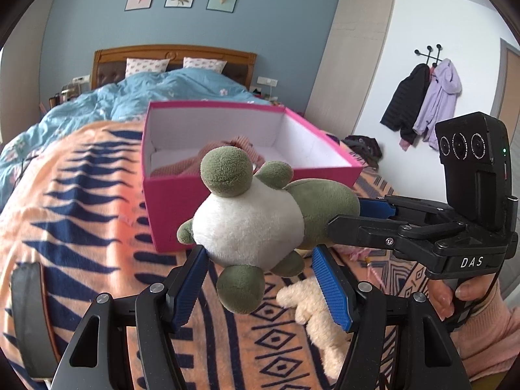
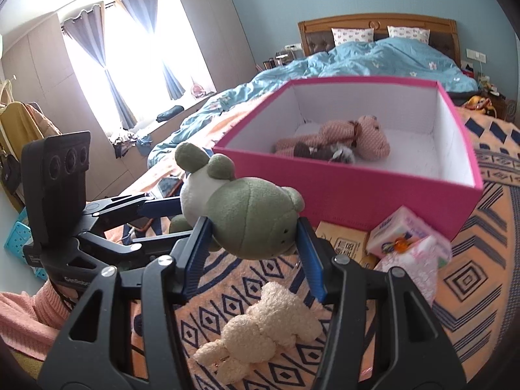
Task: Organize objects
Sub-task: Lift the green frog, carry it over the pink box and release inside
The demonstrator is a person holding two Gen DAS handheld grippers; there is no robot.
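A green-and-white frog plush (image 1: 250, 224) hangs above the patterned blanket, just in front of the pink box (image 1: 169, 208). My left gripper (image 1: 260, 253) is shut on its white belly. My right gripper (image 2: 253, 227) is shut on its green head (image 2: 253, 217). In the left wrist view the right gripper (image 1: 354, 217) comes in from the right. In the right wrist view the left gripper (image 2: 175, 219) comes in from the left. The pink box (image 2: 357, 191) is open on top, and a pink plush bear (image 2: 357, 136) lies inside it.
A cream plush (image 2: 266, 325) lies on the orange and navy blanket (image 2: 471, 276) below the grippers. A tissue pack (image 2: 399, 230), a crinkled pink bag (image 2: 419, 260) and a brown card (image 2: 344, 243) lie by the box's front wall. A blue duvet (image 1: 182, 87) covers the bed behind.
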